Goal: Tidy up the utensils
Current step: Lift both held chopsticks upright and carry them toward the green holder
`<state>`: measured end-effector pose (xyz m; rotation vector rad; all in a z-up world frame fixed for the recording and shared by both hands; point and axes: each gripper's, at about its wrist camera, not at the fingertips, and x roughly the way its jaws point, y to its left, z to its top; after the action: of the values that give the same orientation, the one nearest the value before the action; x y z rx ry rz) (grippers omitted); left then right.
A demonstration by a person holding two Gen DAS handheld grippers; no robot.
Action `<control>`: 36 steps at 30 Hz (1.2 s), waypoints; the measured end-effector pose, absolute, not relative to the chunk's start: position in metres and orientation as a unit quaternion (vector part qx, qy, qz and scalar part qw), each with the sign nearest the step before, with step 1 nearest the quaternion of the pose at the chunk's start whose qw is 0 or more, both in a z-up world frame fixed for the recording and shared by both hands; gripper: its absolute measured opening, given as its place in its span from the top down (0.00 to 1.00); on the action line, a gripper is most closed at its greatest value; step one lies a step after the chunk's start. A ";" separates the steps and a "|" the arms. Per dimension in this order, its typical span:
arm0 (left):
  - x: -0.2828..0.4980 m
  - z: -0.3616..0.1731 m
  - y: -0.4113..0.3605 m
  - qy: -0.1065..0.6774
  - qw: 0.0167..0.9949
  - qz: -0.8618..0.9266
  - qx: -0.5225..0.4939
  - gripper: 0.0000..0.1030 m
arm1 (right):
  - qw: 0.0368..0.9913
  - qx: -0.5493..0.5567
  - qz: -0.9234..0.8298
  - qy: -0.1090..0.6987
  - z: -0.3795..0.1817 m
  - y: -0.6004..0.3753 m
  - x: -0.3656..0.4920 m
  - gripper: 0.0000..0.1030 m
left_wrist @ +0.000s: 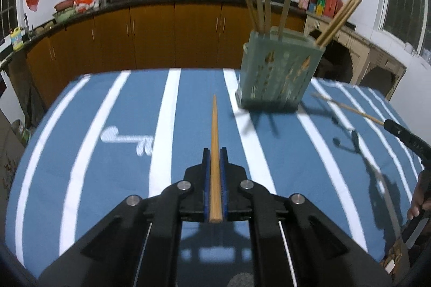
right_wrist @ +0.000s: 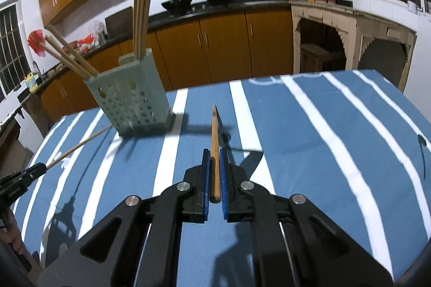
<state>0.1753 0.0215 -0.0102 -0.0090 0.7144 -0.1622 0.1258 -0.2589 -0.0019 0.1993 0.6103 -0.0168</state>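
Note:
My left gripper [left_wrist: 214,152] is shut on a wooden chopstick [left_wrist: 214,125] that points forward above the blue striped tablecloth [left_wrist: 129,109]. In the right wrist view my right gripper [right_wrist: 214,152] is likewise shut on a second chopstick [right_wrist: 214,130], tip forward. A pale green perforated utensil holder [left_wrist: 277,71] stands on the cloth ahead and to the right of the left gripper, with several chopsticks upright in it. From the right wrist it shows as the holder [right_wrist: 132,95] ahead on the left. Each view catches the other gripper at its edge with its chopstick.
The table's far edge [left_wrist: 161,70] drops off toward brown kitchen cabinets [left_wrist: 161,34]. A counter behind carries pots, bottles and red bags. A cream carved side table [right_wrist: 350,31] stands to the right. A hand [left_wrist: 419,203] shows at the right edge.

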 end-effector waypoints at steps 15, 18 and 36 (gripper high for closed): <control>0.170 0.051 0.029 0.265 0.958 -0.097 -0.042 0.93 | 0.969 0.105 0.006 0.222 0.049 -0.264 0.123 0.93; 0.170 0.059 0.028 0.256 0.960 -0.100 -0.046 0.93 | 0.971 0.110 0.011 0.211 0.058 -0.264 0.123 0.93; 0.167 0.116 0.008 0.204 0.966 -0.152 -0.035 0.93 | 0.980 0.116 0.061 0.149 0.126 -0.258 0.127 0.93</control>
<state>0.1673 0.0079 0.1161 -0.0718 0.4121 -0.3076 0.1267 -0.2575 0.1259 0.2333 0.3007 0.1226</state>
